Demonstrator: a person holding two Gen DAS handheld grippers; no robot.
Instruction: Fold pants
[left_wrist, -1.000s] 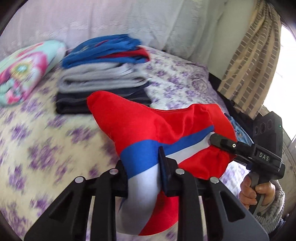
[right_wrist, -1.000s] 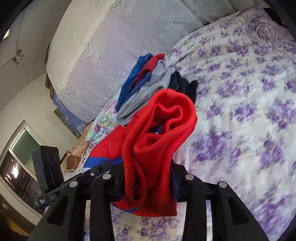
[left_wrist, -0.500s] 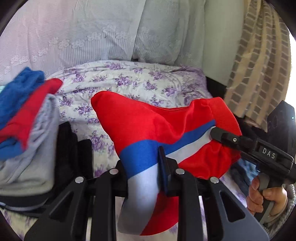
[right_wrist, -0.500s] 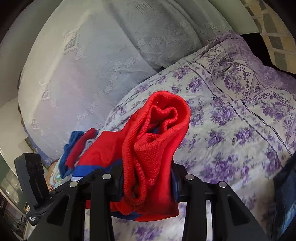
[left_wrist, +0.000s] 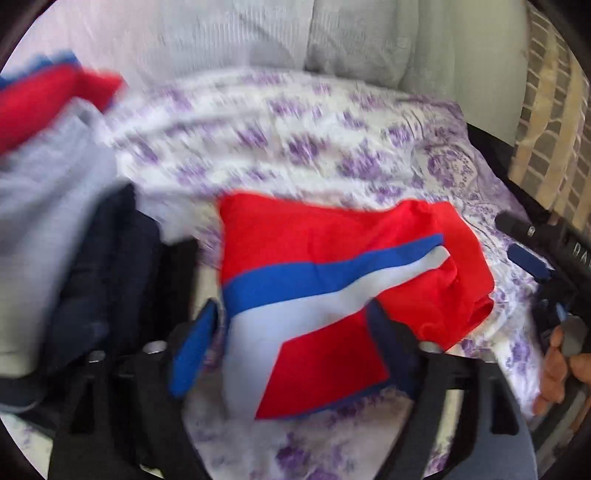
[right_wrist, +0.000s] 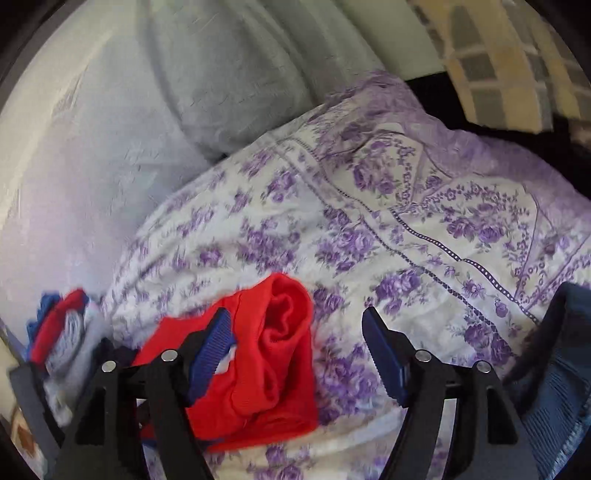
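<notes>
The folded red pants (left_wrist: 332, 280), with a blue and white stripe, lie on the purple-flowered bedspread (left_wrist: 295, 147). My left gripper (left_wrist: 291, 350) is opening. The near end of the pants sits between its spread fingers, and the pads do not press on it. In the right wrist view the red pants (right_wrist: 273, 369) rest bunched on the bedspread (right_wrist: 369, 221). My right gripper (right_wrist: 299, 354) is also opening, its blue pads (right_wrist: 214, 350) clear of the cloth. In the left wrist view the right gripper (left_wrist: 517, 243) shows past the pants' far end, held by a hand (left_wrist: 557, 369).
A stack of folded clothes (left_wrist: 55, 221) in blue, red, grey and dark layers stands just left of the pants, and shows as the stack (right_wrist: 62, 332) at the lower left. A dark blue garment (right_wrist: 554, 369) lies at right. Pale pillows (right_wrist: 221, 92) line the back, and a curtain (left_wrist: 546, 129) hangs at right.
Both grippers went from shut on the red pants to open. The pants, carried rightward past the stack, dropped onto the bedspread beside it.
</notes>
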